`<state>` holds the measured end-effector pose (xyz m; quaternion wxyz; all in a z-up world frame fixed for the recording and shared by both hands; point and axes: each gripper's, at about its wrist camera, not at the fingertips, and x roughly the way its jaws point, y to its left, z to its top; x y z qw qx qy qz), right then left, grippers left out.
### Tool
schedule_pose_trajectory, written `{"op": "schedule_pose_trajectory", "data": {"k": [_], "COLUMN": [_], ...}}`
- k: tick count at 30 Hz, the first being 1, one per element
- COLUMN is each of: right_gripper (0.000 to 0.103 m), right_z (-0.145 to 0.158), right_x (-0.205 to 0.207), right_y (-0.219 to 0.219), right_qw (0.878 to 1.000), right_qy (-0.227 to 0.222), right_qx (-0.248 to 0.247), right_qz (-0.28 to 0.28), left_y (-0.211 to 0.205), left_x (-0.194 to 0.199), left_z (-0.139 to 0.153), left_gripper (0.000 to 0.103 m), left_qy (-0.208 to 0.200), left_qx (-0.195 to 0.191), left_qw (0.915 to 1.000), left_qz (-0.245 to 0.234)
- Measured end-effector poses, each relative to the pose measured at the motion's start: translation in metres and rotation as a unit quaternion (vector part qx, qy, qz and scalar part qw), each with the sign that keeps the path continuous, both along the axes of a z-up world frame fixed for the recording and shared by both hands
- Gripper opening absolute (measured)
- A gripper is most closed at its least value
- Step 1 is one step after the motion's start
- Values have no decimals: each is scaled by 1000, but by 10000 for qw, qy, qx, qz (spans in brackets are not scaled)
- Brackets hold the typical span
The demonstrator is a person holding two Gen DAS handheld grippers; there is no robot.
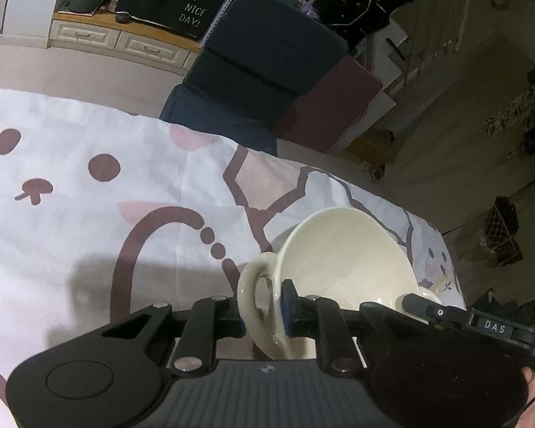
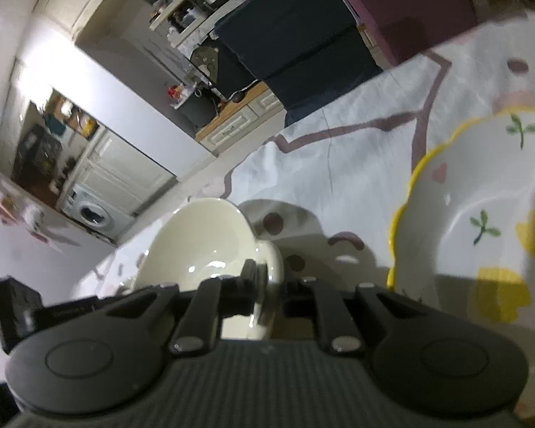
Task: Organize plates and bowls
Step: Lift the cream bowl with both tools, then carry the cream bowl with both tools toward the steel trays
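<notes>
A cream two-handled bowl (image 1: 342, 249) is held tilted above the patterned tablecloth (image 1: 71, 178). My left gripper (image 1: 264, 312) is shut on its near loop handle. The other gripper's black finger shows at the bowl's far handle (image 1: 424, 303). In the right wrist view the same bowl (image 2: 203, 235) sits in front of my right gripper (image 2: 267, 292), which is shut on the bowl's handle. A white plate (image 2: 481, 192) with a yellow scalloped rim and yellow chick and sprig pictures lies on the cloth to the right.
A dark blue folded chair (image 1: 253, 67) and a purple panel (image 1: 331, 103) stand beyond the table's far edge. A wooden-topped cabinet (image 1: 117, 35) with a bin stands at the back. The table edge (image 1: 446, 239) runs close on the right.
</notes>
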<state>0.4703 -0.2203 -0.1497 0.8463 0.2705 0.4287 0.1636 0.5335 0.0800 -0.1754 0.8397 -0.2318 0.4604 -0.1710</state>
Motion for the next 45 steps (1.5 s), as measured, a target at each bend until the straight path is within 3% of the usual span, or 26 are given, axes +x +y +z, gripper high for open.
{"op": "schedule_pose_trajectory", "data": {"k": [24,30,45], "right_gripper": [18,18,18], "right_z": [16,18,54], "right_x": [-6,-7,-26], "right_y": [4,3,0], "right_qw": [9991,9990,9974], "right_qy": [-273,-266,-603], "right_qx": [-319,-347,-389], "right_qz": [45,58,101], "left_y": [-11,-9,-13], "left_x": [-9,-11,-43], "left_z": [22,25,78], "left_gripper": [19,20,20], "left_qy": [-177,-158,-452], "left_qx": [183,75,152], "left_qw": [9997,9998,9988], "left_qz": [-5,71,123]}}
